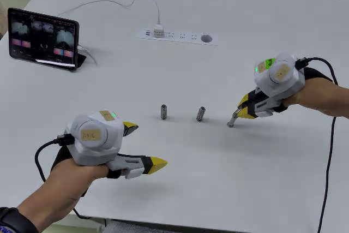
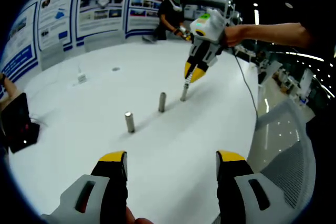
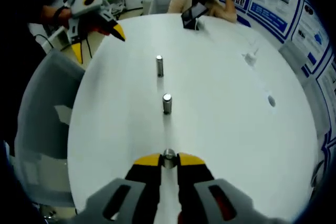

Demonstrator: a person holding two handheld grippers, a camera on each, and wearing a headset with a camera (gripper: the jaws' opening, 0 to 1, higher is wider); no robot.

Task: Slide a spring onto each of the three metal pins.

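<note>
We judge both pins [image 3: 167, 103] beyond the right gripper [image 3: 169, 160] sprung; its jaws pinch the last spring [image 1: 233, 117]; left gripper [image 2: 171, 156] jaws wide, empty.

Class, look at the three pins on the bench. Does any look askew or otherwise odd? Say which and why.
The pin held by the right gripper leans in the head view, its top pinched between the tips. The middle pin and the left pin stand free, nearer upright. Nothing else stands out.
</note>
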